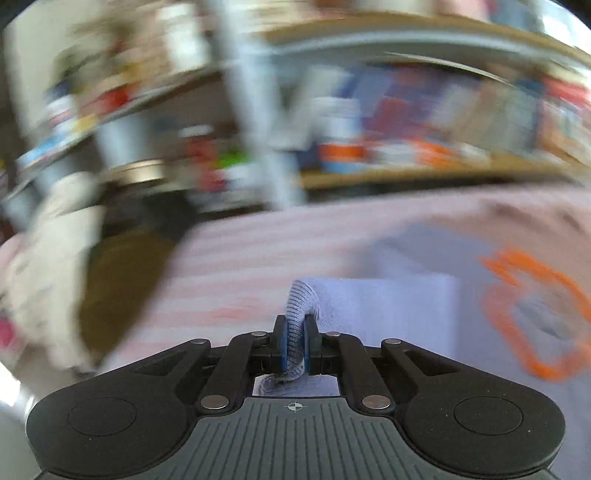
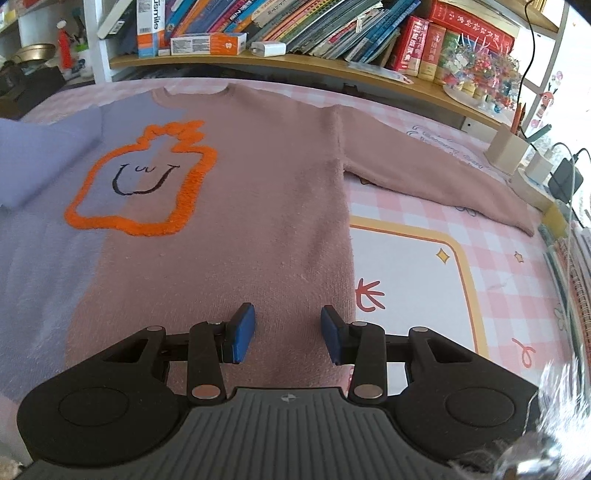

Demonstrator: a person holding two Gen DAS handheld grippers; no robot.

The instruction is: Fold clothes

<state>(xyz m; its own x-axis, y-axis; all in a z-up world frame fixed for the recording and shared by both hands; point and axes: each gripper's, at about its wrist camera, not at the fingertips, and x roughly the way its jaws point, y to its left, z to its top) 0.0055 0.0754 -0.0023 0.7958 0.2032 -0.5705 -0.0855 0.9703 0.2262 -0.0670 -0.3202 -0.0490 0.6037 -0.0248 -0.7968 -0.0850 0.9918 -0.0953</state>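
Left tongs [image 1: 295, 341] clamp the ribbed lilac cuff [image 1: 297, 321]; right tongs [image 2: 288, 334] stand apart, empty, above the sweater [image 2: 258, 206]. It lies flat on a pink checked cloth [image 2: 424, 206], half lilac, half dusty pink, its left edge cut off by the frame. An orange outline [image 2: 140, 184] marks the chest. Behind, the bookshelf [image 2: 295, 33] is sharp in the right view, but smeared by blur in the left.

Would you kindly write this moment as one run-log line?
left gripper: shut on lilac cuff | right gripper: open above sweater hem | pink sleeve: spread out
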